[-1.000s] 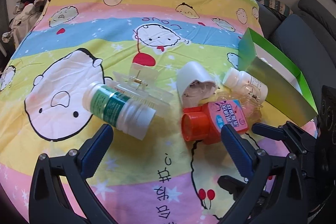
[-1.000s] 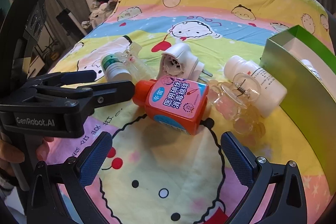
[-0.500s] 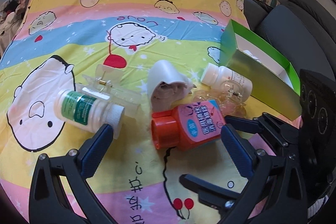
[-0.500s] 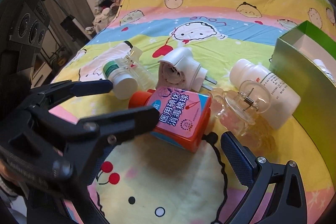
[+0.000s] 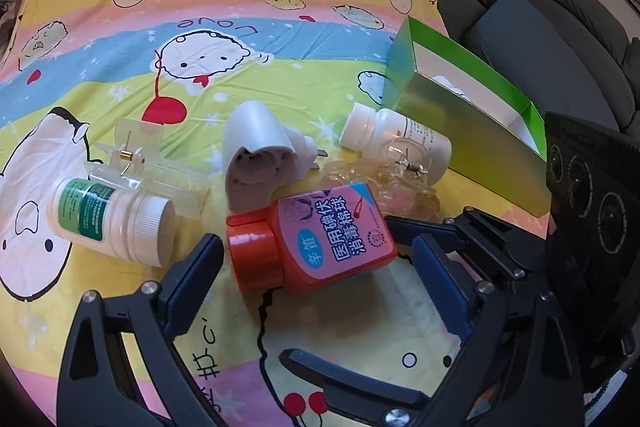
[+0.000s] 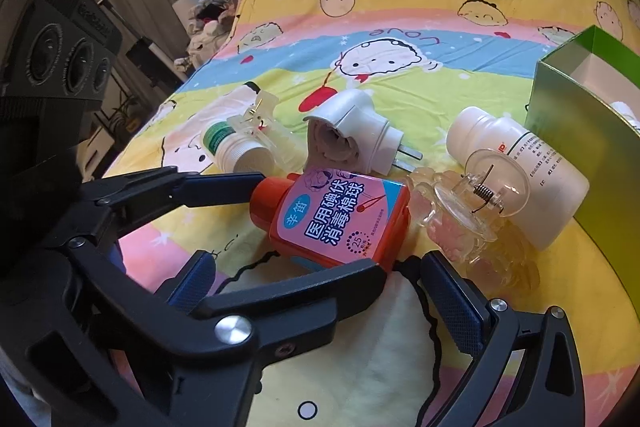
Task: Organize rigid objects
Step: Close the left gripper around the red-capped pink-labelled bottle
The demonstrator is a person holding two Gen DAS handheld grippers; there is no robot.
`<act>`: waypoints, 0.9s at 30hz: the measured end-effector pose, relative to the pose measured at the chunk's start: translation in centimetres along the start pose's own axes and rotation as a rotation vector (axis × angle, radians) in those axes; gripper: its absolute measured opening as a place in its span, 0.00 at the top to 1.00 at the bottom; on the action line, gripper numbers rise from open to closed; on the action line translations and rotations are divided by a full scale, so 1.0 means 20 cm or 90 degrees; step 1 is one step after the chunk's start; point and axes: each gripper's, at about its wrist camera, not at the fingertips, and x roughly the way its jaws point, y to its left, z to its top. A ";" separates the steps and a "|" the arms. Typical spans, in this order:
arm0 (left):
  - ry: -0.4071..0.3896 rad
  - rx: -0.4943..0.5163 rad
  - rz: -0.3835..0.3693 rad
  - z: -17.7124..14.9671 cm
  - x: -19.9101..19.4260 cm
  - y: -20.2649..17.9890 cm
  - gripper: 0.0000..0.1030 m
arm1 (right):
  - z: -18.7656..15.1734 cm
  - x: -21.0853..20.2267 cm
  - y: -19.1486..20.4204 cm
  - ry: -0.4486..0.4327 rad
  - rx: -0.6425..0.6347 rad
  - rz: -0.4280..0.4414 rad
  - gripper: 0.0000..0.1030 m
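- On the cartoon-print bedsheet (image 5: 248, 39) a small heap of things lies just beside the open green box (image 5: 472, 115): an orange bottle (image 5: 316, 239) with a pink label, a white plug-in device (image 5: 256, 155), a white pill bottle with a green label (image 5: 108, 219), a second white pill bottle (image 5: 394, 139), and two clear hair clips (image 5: 144, 163) (image 6: 476, 211).
- The step in hand looks like the approach to the orange bottle, which lies on its side near the middle of the heap, cap toward the left in the left wrist view.
- The left gripper (image 5: 316, 267) has its jaws spread wide and has just been closing a little; the bottle sits between them, one finger near the cap and the other near the base, and the pads do not seem to press on it yet.
- The right gripper (image 6: 316, 287) hangs near the same bottle with its jaws spread and nothing between them; the left gripper's lower finger crosses in front of it.
- The next move probably calls for closing the left jaws squarely on the bottle's body, then lifting it clear of the pink-tinted clear clip touching its base.
- The green box appears the likely destination; something white already lies inside, too hidden to name.
- The two grippers are close together, so the right one should give room.
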 end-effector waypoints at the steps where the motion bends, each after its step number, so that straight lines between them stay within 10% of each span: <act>1: 0.001 0.000 0.001 0.00 0.00 0.00 0.09 | 0.00 0.00 0.00 -0.002 0.001 0.003 0.00; 27: -0.010 0.015 0.011 0.00 -0.03 -0.03 0.19 | -0.01 -0.04 -0.01 -0.034 0.021 0.039 0.14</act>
